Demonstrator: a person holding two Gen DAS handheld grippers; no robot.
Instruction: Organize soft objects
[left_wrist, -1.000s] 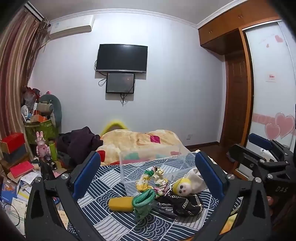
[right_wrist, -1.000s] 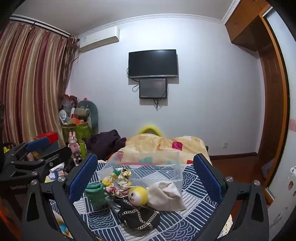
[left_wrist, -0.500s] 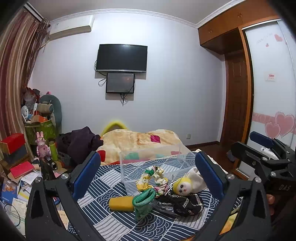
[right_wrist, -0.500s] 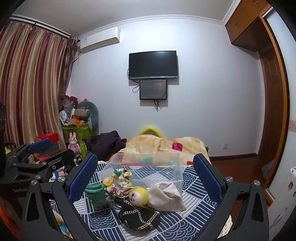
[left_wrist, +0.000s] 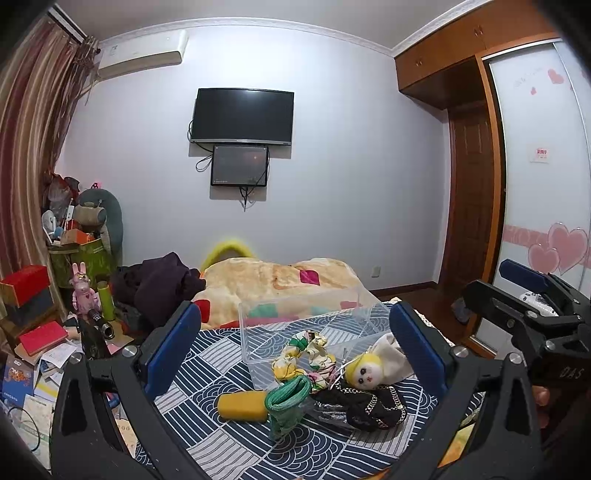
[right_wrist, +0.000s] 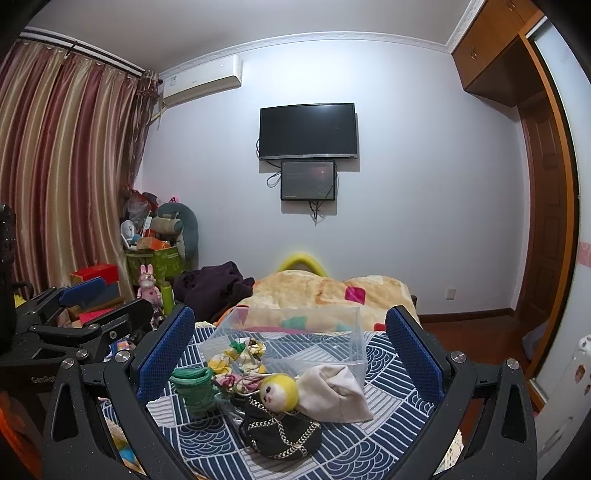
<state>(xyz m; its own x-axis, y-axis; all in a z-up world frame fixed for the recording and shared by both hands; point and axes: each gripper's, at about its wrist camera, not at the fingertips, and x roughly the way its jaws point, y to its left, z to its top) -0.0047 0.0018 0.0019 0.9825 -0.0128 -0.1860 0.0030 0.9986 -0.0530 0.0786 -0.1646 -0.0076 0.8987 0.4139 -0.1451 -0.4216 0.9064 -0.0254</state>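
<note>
- Left gripper (left_wrist: 295, 347): black frame, blue pads on its fingers (left_wrist: 173, 345).
- Right gripper (right_wrist: 290, 350): black, with blue textured fingers (right_wrist: 413, 352).
- Bedspread (left_wrist: 207, 354): navy and white wave-pattern patches.
- Box (left_wrist: 303, 317) between the fingers: clear.
- Doll (right_wrist: 279, 391): yellow head, black dress with pale chain trim.
- Pouch (right_wrist: 332, 391): cream.
- Scrunchie (left_wrist: 306, 356): white, yellow and green print.
- Cord bundle (right_wrist: 194, 387): green.
- Blanket (right_wrist: 317, 291): peach with pink patches.

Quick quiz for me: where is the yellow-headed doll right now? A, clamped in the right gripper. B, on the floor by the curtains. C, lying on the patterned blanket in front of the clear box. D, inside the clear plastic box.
C: the doll lies on the blue patterned blanket just in front of the clear box, while the right gripper is open and holds nothing.
</note>
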